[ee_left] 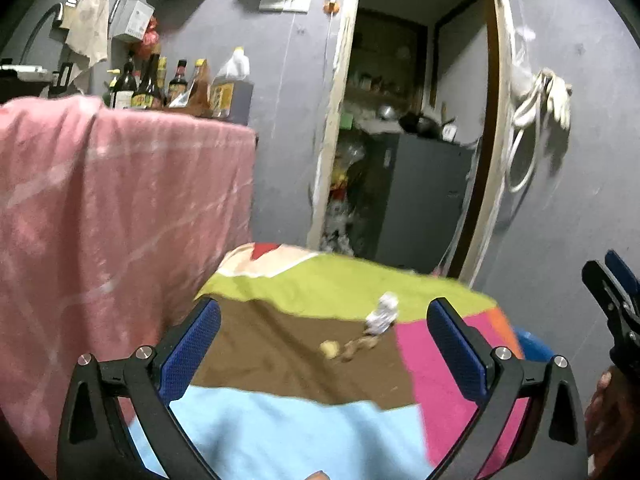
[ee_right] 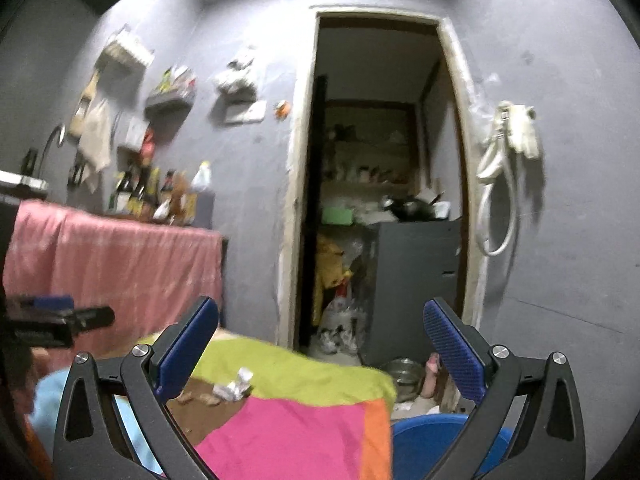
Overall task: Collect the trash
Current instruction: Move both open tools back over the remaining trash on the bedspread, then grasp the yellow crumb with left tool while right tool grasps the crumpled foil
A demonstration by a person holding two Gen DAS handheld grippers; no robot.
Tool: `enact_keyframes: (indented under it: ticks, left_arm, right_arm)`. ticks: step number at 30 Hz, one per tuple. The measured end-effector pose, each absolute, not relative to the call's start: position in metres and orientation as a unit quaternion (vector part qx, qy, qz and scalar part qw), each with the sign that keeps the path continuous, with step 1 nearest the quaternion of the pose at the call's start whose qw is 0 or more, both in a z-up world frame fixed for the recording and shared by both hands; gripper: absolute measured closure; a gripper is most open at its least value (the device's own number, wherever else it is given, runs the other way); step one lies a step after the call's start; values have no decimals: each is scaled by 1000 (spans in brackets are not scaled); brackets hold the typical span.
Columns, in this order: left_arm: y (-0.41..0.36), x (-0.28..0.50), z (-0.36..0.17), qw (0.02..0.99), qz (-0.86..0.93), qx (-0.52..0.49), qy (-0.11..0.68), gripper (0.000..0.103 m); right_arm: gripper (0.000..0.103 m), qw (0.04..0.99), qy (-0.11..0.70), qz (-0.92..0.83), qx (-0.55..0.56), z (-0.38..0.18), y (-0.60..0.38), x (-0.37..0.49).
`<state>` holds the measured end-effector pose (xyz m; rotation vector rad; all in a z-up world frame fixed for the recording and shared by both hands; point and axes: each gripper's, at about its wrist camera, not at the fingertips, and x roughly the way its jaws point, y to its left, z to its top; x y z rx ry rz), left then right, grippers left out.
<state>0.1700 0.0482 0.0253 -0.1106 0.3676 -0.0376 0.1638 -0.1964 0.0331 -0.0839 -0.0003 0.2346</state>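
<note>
Black gripper (ee_left: 324, 344), blue textured pads (ee_left: 190, 350)

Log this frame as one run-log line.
left gripper: open, empty | right gripper: open, empty | crumpled paper, scraps on patchwork cloth, untouched | blue bin beside table

A pink cloth (ee_left: 120, 208) hangs over the counter at left, dark sauce bottles (ee_left: 148, 88) and a plastic jug (ee_left: 232, 80) stand along its top against the grey wall, while a white hose (ee_left: 528, 140) hangs right of the open doorway (ee_left: 412, 120).
</note>
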Motion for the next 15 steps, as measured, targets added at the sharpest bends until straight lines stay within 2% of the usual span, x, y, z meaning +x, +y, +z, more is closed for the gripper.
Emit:
enact_keyframes:
  ticks: [15]
  left_arm:
    - [64,230,-28,954,-40,-54,292,4]
  right_arm:
    - [0,969,140,190,-75,-14,-154,233]
